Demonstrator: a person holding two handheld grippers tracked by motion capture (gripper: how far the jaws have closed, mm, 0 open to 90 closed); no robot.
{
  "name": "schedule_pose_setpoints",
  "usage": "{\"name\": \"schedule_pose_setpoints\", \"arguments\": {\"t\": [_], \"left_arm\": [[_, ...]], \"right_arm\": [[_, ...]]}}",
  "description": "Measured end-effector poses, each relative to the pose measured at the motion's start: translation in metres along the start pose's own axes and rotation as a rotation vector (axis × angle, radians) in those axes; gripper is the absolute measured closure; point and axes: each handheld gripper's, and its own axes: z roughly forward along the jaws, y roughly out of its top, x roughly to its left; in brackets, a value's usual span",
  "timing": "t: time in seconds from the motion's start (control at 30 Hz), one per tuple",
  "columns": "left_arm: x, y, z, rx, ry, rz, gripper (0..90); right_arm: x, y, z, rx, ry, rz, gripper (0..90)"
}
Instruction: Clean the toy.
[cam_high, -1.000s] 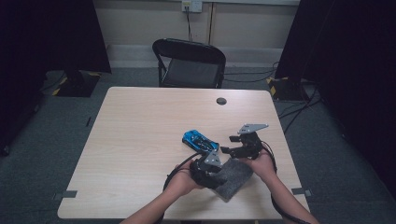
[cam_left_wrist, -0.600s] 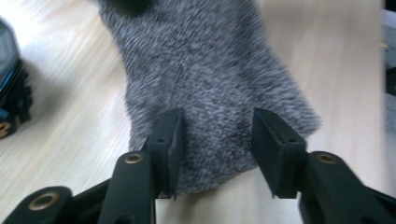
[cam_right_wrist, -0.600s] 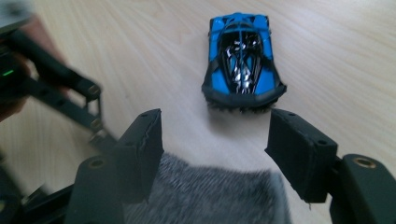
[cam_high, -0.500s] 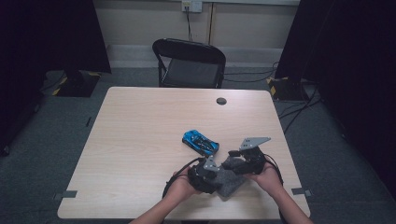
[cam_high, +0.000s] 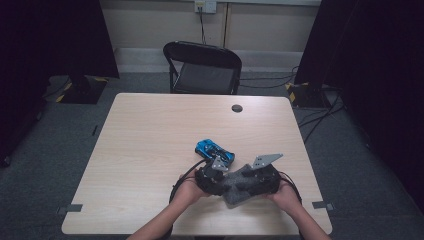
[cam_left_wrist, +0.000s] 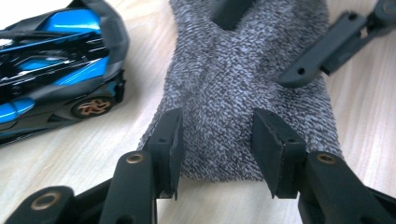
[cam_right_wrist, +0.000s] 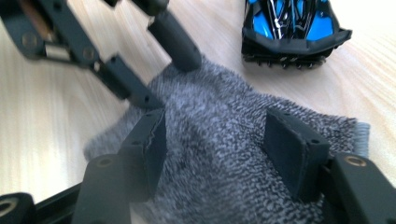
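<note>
Pale wood table (cam_high: 150, 150), black folding chair (cam_high: 202, 67) behind, grey carpet (cam_high: 50, 160).

Recording studio, black curtains (cam_high: 60, 35), lone table (cam_high: 150, 150), folding chair (cam_high: 202, 67)

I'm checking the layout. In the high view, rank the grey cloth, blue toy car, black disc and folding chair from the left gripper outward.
1. Grey cloth, right beside the left gripper.
2. Blue toy car, just beyond it.
3. Black disc, near the table's far edge.
4. Folding chair, behind the table.

Your right gripper (cam_right_wrist: 212, 149) straddles the grey sock (cam_right_wrist: 219, 163) at lower centre, its closing fingers (cam_right_wrist: 294, 149) not pressing it. The blue toy car (cam_right_wrist: 294, 25) sits upper right on the counter (cam_right_wrist: 56, 107).
</note>
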Motion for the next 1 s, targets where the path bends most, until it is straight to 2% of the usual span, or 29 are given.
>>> {"name": "schedule_pose_setpoints", "arguments": {"t": [0.1,0.17,0.23,0.27,0.33,0.43,0.47,0.5,0.53,0.57,0.6,0.63,0.67,0.73,0.83,0.9,0.97,1.0], "left_arm": [[0.003,0.001,-0.002,0.008,-0.001,0.003,54.8],[0.005,0.002,-0.005,-0.004,-0.001,-0.006,54.8],[0.006,0.003,-0.007,-0.015,0.002,-0.008,53.8],[0.012,0.007,-0.012,-0.042,0.013,-0.012,52.6],[0.016,0.009,-0.015,-0.054,0.022,-0.008,49.5],[0.042,0.015,-0.026,-0.107,0.074,-0.025,45.1],[0.042,0.015,-0.026,-0.107,0.074,-0.025,42.5],[0.051,0.016,-0.028,-0.121,0.098,-0.032,42.5],[0.062,0.017,-0.027,-0.122,0.131,-0.037,35.6],[0.062,0.017,-0.027,-0.122,0.131,-0.037,33.0],[0.069,0.017,-0.026,-0.133,0.142,-0.045,33.0],[0.079,0.016,-0.021,-0.124,0.163,-0.045,28.1],[0.082,0.015,-0.019,-0.122,0.172,-0.043,25.4],[0.089,0.015,-0.014,-0.116,0.175,-0.027,22.4],[0.093,0.015,-0.01,-0.11,0.164,-0.029,19.6],[0.096,0.017,-0.005,-0.101,0.144,-0.057,19.1],[0.098,0.017,-0.004,-0.11,0.146,-0.055,17.7],[0.101,0.019,-0.001,-0.118,0.165,-0.067,16.0]], "right_arm": [[0.0,-0.004,0.003,0.009,-0.006,-0.013,40.2],[0.0,-0.008,0.006,0.03,-0.035,-0.016,40.8],[0.0,-0.009,0.006,0.033,-0.036,-0.014,41.5],[0.001,-0.012,0.009,0.041,-0.051,-0.014,42.0],[0.0,-0.013,0.009,0.04,-0.054,-0.006,44.7],[-0.001,-0.013,0.01,0.04,-0.065,0.016,51.3],[-0.001,-0.013,0.01,0.04,-0.065,0.016,51.3],[-0.001,-0.013,0.01,0.043,-0.069,0.019,53.6],[-0.002,-0.013,0.009,0.042,-0.075,0.036,57.9],[-0.002,-0.013,0.009,0.042,-0.075,0.036,57.9],[-0.002,-0.013,0.009,0.039,-0.075,0.037,58.5],[-0.004,-0.015,0.009,0.027,-0.07,0.047,59.9],[-0.004,-0.015,0.008,0.023,-0.07,0.05,60.5],[-0.004,-0.015,0.008,0.026,-0.073,0.053,61.6],[-0.004,-0.014,0.008,0.03,-0.07,0.057,62.9],[-0.005,-0.015,0.008,0.026,-0.063,0.076,66.8],[-0.006,-0.015,0.008,0.024,-0.059,0.086,68.5],[-0.006,-0.015,0.008,0.025,-0.059,0.087,68.6]]}}
